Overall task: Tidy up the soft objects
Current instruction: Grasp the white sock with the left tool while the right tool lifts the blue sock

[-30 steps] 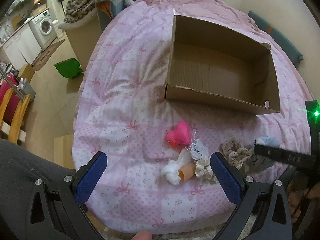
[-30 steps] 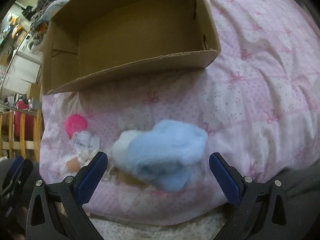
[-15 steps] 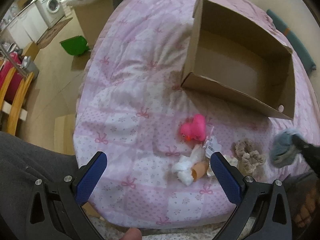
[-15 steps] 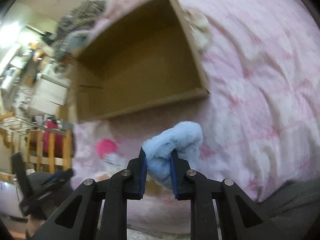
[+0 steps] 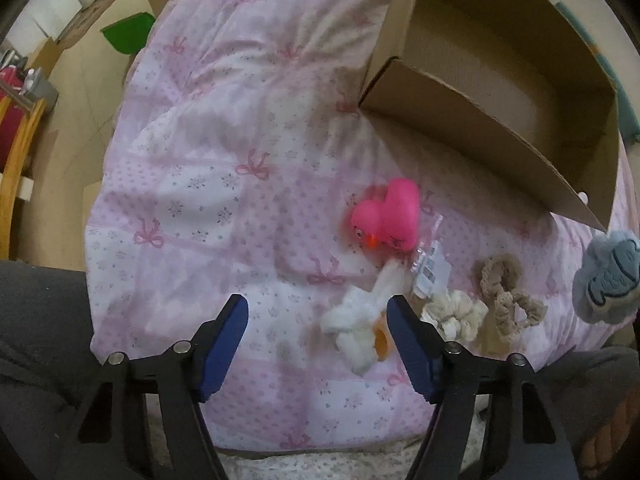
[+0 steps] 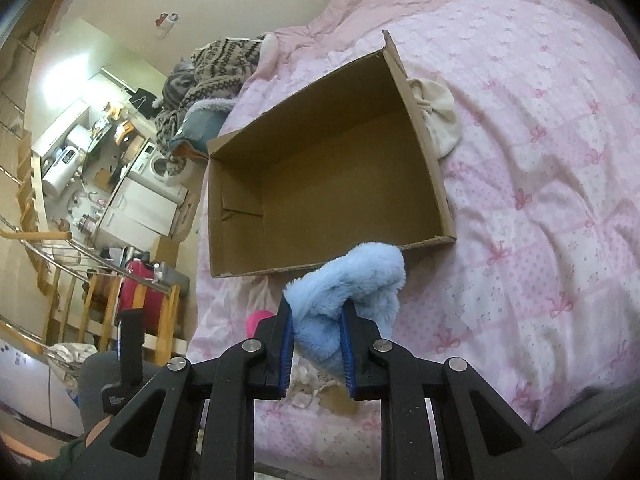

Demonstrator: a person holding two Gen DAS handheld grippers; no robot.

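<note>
My right gripper (image 6: 316, 320) is shut on a fluffy blue soft toy (image 6: 352, 288) and holds it above the bed, just in front of the near wall of an open cardboard box (image 6: 320, 176). The toy also shows at the right edge of the left wrist view (image 5: 608, 280). My left gripper (image 5: 316, 312) is open and low over the pink quilt (image 5: 224, 176). A white plush toy (image 5: 360, 320) lies by its right finger. A pink rubber duck (image 5: 388, 216), a white scrunchie (image 5: 456, 312) and a beige scrunchie (image 5: 508, 292) lie nearby. The box (image 5: 500, 80) is empty.
A tagged plastic packet (image 5: 430, 268) lies beside the duck. A cream cloth (image 6: 438, 120) sits against the box's right side. Patterned knitwear (image 6: 208, 68) is piled at the bed's far end. Wooden furniture (image 6: 132, 312) and a red bag stand left of the bed.
My right gripper closed on the blue toy and lifted it off the quilt toward the box. My left gripper moved forward and lower toward the white plush, and its fingers narrowed.
</note>
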